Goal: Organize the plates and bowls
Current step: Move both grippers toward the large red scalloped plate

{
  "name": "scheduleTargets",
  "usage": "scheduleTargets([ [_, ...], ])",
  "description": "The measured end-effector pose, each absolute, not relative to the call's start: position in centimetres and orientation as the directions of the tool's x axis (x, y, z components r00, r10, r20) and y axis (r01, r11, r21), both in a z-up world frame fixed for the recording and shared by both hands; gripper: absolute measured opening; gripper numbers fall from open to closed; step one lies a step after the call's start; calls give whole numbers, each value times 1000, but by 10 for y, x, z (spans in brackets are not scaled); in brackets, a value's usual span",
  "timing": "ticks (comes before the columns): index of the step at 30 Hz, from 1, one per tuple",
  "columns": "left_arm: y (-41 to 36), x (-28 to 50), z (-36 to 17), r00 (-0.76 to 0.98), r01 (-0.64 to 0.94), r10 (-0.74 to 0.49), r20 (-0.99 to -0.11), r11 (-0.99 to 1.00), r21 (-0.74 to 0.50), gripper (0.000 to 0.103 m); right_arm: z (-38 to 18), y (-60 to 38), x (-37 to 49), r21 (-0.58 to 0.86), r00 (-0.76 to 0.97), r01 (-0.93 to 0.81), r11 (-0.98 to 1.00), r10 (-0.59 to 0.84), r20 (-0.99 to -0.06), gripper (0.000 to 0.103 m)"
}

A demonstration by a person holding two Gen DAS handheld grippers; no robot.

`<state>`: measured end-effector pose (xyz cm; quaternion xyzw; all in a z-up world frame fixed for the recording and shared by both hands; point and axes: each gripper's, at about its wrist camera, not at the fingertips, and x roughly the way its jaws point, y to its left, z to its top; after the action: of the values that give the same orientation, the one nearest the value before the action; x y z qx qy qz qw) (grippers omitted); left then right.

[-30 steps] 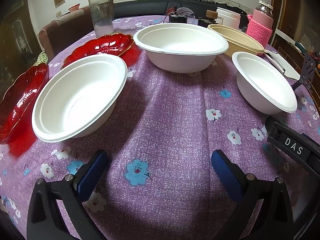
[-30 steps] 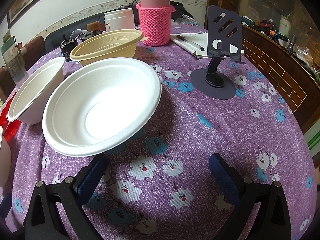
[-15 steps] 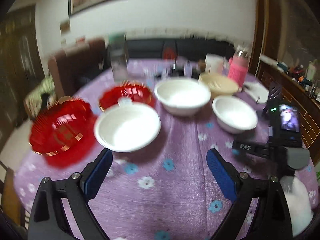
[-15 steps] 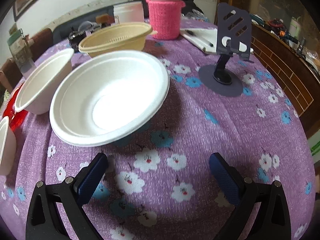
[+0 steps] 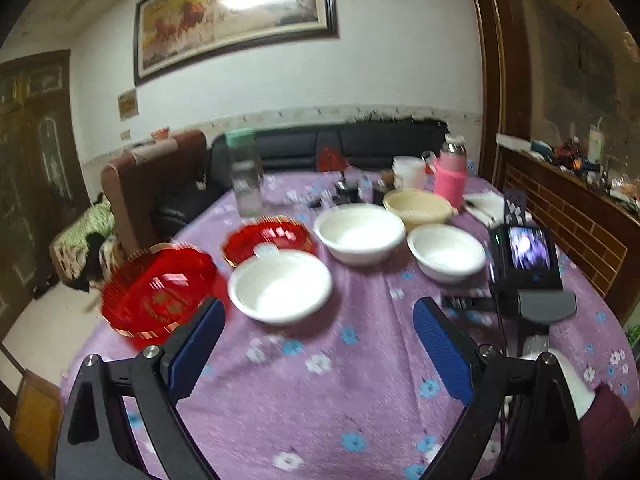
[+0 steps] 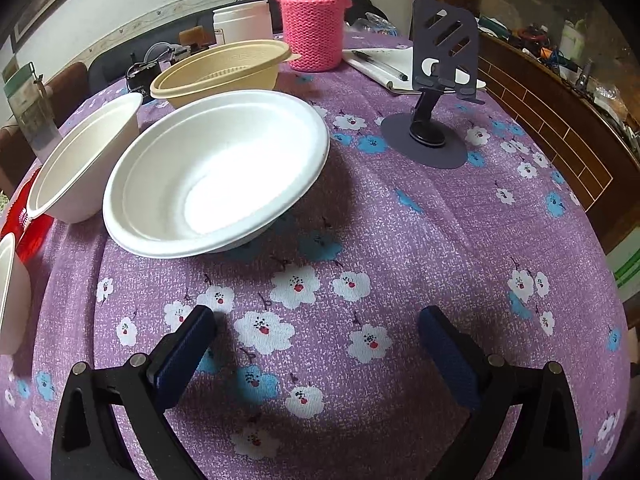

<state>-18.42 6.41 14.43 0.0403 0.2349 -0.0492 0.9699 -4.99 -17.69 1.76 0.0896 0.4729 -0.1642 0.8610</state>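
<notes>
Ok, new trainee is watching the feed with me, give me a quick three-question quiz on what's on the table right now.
1. True or false: the left gripper holds a bowl.
2. How many white bowls stand on the purple tablecloth in the left wrist view?
3. Which sits closest to the right gripper? A) white bowl B) beige bowl C) phone stand

Key: 1 false, its jaws are open and empty; 2 three, at and; 3 A.
</notes>
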Motion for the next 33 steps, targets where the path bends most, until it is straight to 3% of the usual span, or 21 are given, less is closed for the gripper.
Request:
scheduleTargets([
  [10,155,-203,203,945,-4,6,-327,1000,8,96,44,-171,-99,44,569,404,914,-213,-794,102],
  [12,172,-200,206,944,-45,39,-328,999,-11,97,63,-158,-124,5,623,394,919,-263,-736,102],
  [17,202,-195,210,943,-95,74,-326,994,-49,97,124,-117,-185,-134,765,404,905,-414,-493,102],
  [21,221,-200,221,950,-101,98,-296,995,3,97,186,-91,-206,-143,848,411,900,-435,-301,102],
  [28,260,-212,298,957,-179,196,-214,979,95,98,320,-31,-205,26,974,151,988,-144,-173,103],
  [33,279,-217,328,953,-201,214,-213,976,77,103,356,10,-198,145,991,-70,987,85,-105,103],
])
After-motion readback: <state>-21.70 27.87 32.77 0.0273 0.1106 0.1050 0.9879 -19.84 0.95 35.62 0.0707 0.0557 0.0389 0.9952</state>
